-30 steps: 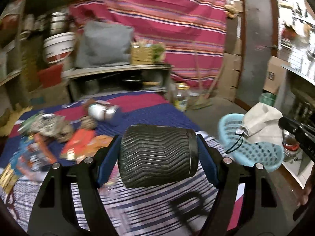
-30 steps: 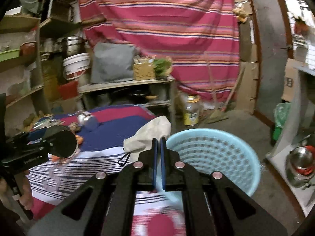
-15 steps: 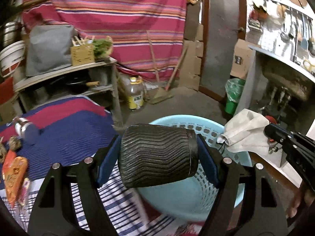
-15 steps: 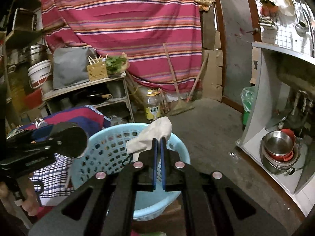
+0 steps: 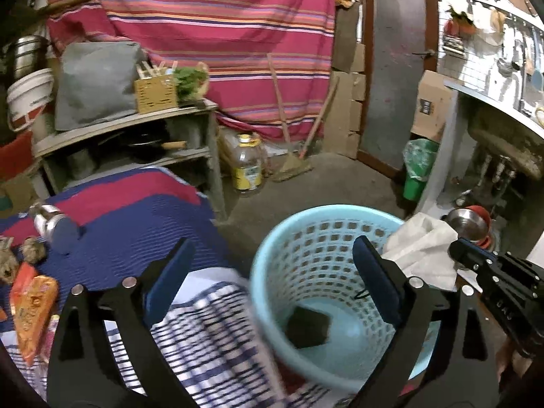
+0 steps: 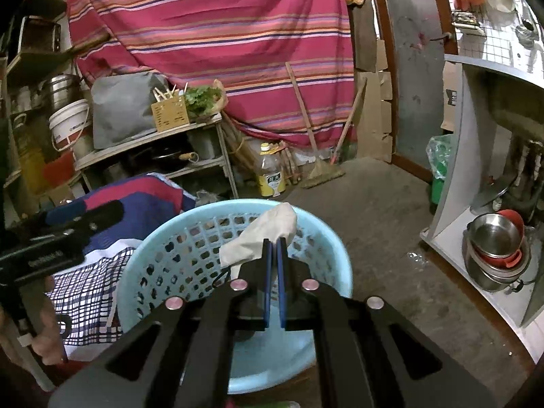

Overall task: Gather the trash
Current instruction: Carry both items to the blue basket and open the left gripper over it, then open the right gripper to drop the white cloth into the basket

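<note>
A cluttered room, striped bedspread (image 5: 129,224) beside my blue basket (image 5: 316,238). My left gripper (image 5: 272,285) has just opened its jaws, empty, the dark cup (image 5: 307,328) below. My right gripper (image 6: 273,248) pinches the soft, light mask (image 6: 261,234) by its edge.

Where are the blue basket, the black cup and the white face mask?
blue basket (image 5: 326,238): left wrist view, on its perforated inner wall.
black cup (image 5: 307,327): left wrist view, on its dark side, lying at the basket's bottom.
white face mask (image 6: 261,234): right wrist view, on its cloth above the right fingers.

A pink striped cloth (image 5: 217,27) drapes the back wall, a grey metal shelf (image 5: 129,125) stands before it, bare concrete floor (image 6: 380,210), brown-framed grey door (image 5: 394,68) right.
</note>
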Tool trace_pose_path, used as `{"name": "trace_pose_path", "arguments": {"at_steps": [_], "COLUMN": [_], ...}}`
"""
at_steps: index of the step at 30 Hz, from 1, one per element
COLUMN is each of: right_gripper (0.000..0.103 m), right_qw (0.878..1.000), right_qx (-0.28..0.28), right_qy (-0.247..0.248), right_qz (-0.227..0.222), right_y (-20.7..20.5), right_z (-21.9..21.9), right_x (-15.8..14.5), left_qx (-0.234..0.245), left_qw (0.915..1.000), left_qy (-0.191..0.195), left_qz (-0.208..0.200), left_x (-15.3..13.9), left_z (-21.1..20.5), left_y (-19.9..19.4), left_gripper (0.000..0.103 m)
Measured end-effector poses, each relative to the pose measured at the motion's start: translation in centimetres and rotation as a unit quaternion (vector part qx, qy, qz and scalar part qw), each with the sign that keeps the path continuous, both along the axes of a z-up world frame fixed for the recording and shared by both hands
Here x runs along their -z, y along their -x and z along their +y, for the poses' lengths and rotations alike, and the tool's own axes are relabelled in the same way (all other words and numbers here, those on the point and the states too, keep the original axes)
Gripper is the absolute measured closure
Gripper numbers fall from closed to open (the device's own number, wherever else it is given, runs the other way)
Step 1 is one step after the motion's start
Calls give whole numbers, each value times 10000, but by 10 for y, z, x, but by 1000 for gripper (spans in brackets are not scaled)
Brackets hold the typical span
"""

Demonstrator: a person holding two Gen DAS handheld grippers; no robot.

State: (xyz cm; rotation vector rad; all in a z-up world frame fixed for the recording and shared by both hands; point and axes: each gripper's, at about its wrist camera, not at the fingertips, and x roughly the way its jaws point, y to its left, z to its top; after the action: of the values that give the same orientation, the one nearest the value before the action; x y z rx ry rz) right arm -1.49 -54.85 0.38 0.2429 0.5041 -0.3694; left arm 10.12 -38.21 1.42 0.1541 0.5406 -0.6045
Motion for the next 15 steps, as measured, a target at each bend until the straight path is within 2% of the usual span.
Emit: {"name": "trace_pose_path", "arguments": {"at_steps": [9,10,12,13,14,15], "right_gripper": [97,94,71,45,37,37], "right_qw": [9996,9993,9990,9987,9986,9983], "right_qx": [25,68,135,219,294,340], "right_qy": [133,169,211,240,270,269], "right_qz": [256,313,374,380,357,380], "right_y": [-30,-32,-33,-32,-29,-28], "right_z": [21,23,26,28,30,32], "right_x": [7,9,12,13,13,13], "left_qx": [-657,-776,-953,-1028,-1134,-1194], "left_qw": [9974,9963,9946,9939,9928,9921], "left_qy": [-7,-49,-66,-61,-56,-64], "left_qz": [-290,-353,-406,-402,-391,-387], "left_x": [-17,-20,-24,-26,-27,-27], "left_z": [80,92,116,128,143,152], "left_y": [1,2,4,4,4,3], "left_gripper": [8,8,8,8,8,8]}}
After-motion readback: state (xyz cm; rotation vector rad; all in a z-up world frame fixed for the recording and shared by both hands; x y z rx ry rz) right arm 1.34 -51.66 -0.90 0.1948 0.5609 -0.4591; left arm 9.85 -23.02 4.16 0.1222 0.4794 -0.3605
